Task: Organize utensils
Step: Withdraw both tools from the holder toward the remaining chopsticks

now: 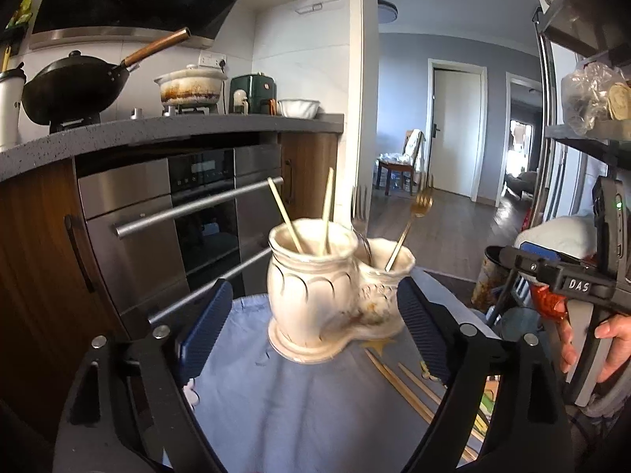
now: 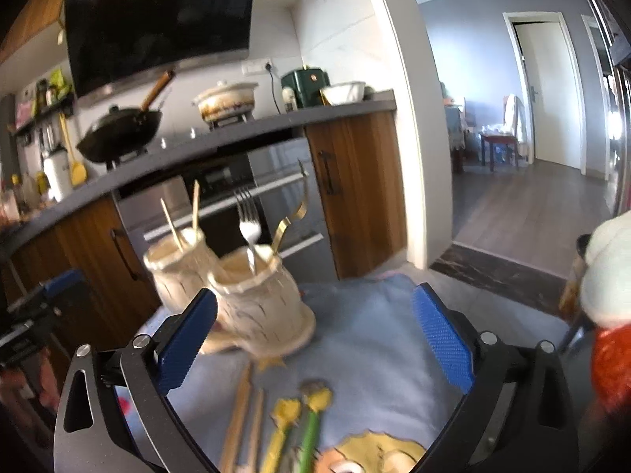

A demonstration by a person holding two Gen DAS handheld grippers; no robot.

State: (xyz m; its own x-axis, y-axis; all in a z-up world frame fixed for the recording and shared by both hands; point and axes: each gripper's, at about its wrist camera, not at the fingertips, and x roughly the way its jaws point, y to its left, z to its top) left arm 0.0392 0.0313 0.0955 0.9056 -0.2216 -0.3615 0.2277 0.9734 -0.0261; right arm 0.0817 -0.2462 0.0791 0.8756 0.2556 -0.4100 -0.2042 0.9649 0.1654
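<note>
A cream double-pot ceramic utensil holder (image 1: 315, 295) stands on a blue cloth (image 1: 299, 402). Its left pot holds two chopsticks (image 1: 327, 213); its right pot holds a gold fork (image 1: 410, 228) and a silver fork (image 2: 248, 224). My left gripper (image 1: 315, 331) is open, its blue pads on either side of the holder, empty. My right gripper (image 2: 319, 339) is open and empty, with the holder (image 2: 236, 291) just past its left pad. Loose chopsticks (image 2: 244, 414) and yellow-topped green utensils (image 2: 307, 418) lie on the cloth (image 2: 374, 354) below it.
Wooden cabinets and a steel oven (image 1: 189, 216) stand close behind. The counter (image 1: 157, 126) carries a black wok (image 1: 75, 86), a white pot and a green appliance. The right hand-held gripper (image 1: 572, 283) shows at the left view's right edge. A doorway opens to a hallway.
</note>
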